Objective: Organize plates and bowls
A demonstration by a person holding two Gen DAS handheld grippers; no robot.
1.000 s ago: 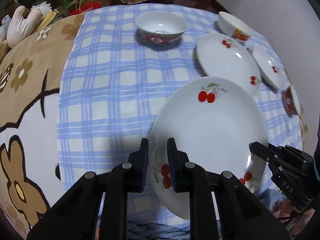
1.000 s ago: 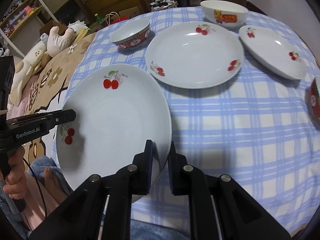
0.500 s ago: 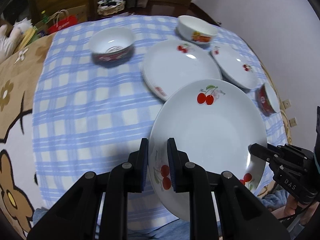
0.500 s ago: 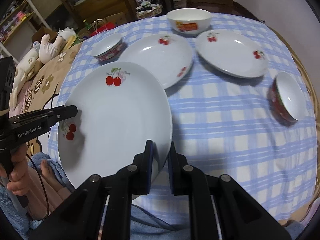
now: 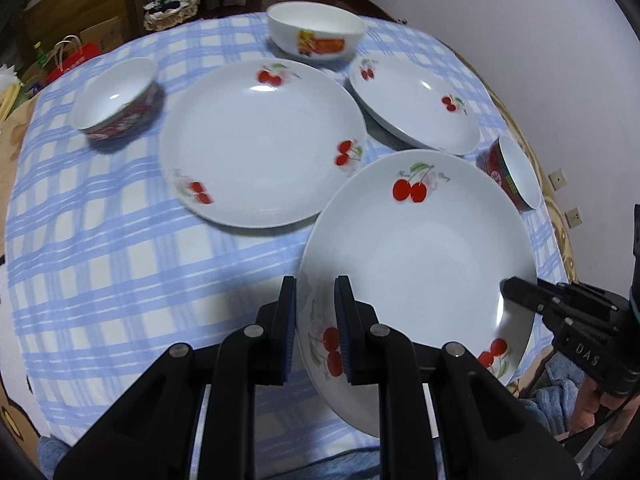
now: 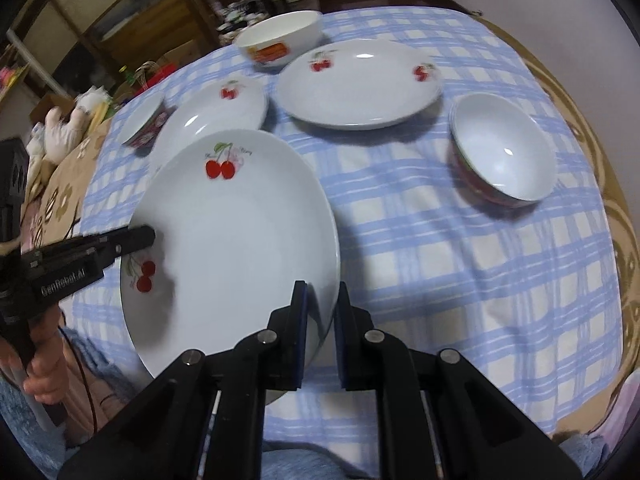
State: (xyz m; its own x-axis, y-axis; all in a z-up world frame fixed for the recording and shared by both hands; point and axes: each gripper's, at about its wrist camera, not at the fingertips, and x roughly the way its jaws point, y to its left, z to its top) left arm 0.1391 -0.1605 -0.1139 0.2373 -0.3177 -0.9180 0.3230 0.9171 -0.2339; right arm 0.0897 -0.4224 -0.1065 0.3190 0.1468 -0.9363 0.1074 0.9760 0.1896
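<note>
Both grippers clamp one large white cherry plate (image 5: 416,256) by opposite rims and hold it above the near part of the checked tablecloth (image 5: 120,248). The left gripper (image 5: 316,320) has its jaws nearly closed on the plate's left rim, one pad under the edge and one over it by a pair of printed cherries. The right gripper (image 6: 320,320) pinches the right rim the same way, its jaws narrowed to the thickness of the china.

The plate sits face up and tilted, with its far edge toward the middle of the table. It is round, so it has no true long axis; the line between the two grips runs across it from left to right. In the left wrist view its far rim overlaps the near right edge of a second large plate (image 5: 260,140) lying flat on the cloth.

Beyond lie a smaller cherry plate (image 5: 416,108) and a white bowl with an orange label (image 5: 316,36). A red-patterned bowl (image 5: 116,100) stands at the far left, well apart. Another red-rimmed bowl (image 6: 504,152) stands at the right, near the table edge. Bare cloth lies between that bowl and the held plate, and more at the near left.
</note>
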